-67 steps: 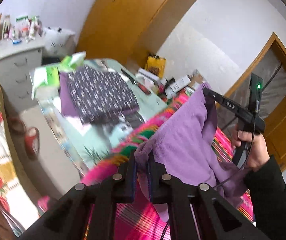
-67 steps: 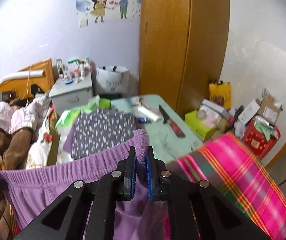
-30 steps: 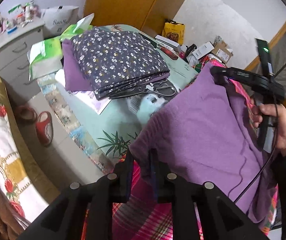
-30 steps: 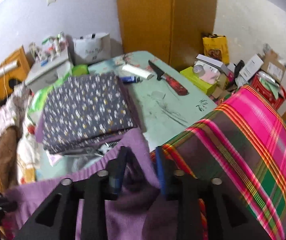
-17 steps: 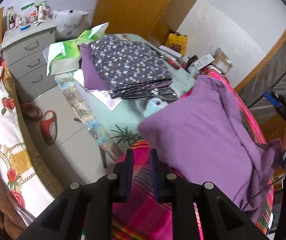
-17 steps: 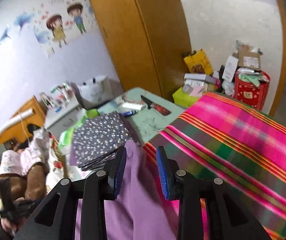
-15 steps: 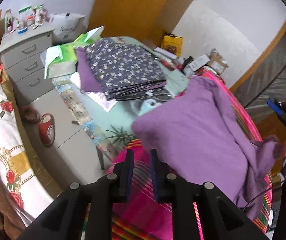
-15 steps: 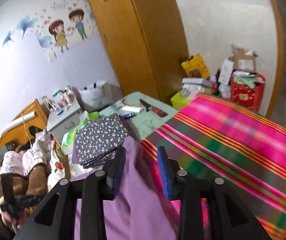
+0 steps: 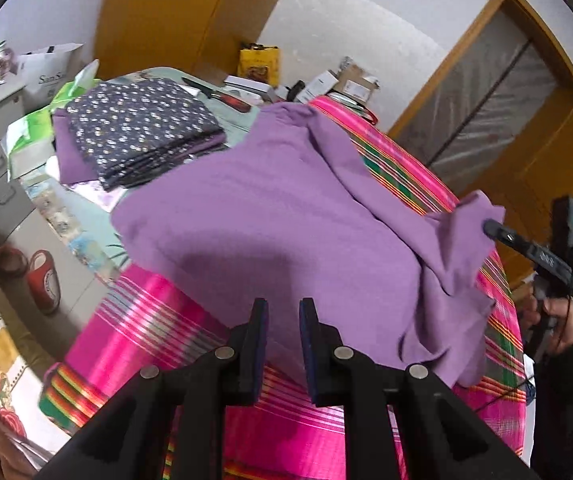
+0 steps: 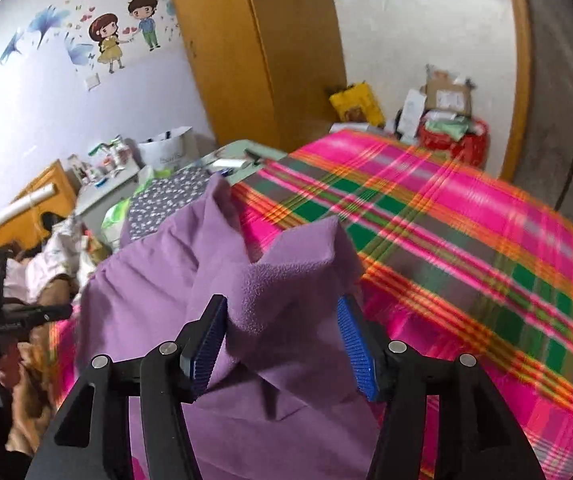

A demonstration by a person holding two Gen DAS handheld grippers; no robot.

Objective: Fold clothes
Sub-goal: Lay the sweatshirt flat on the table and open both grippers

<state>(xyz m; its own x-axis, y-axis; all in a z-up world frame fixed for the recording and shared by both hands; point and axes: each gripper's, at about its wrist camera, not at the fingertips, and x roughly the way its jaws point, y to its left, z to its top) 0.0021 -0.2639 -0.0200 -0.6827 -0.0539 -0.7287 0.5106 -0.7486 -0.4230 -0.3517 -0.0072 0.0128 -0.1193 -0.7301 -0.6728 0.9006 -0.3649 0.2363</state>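
Both claws have let go: purple fleece garment (image 9: 270, 216) slumped on pink plaid blanket (image 10: 466, 240); left claw (image 9: 282, 320) narrowly apart, right claw (image 10: 282, 332) wide around a raised fold, likely collapsing unevenly

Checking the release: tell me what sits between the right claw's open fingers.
A raised fold of the purple fleece garment bulges between the right claw's spread blue-padded fingers, shown in the right wrist view.

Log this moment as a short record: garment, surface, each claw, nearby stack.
garment: purple fleece garment, spread with wrinkles, one raised bunch at its near edge
surface: pink plaid blanket
left claw: narrowly open, empty, just short of the garment
right claw: wide open, jaws either side of the raised bunch
stack: folded floral cloth on the table behind
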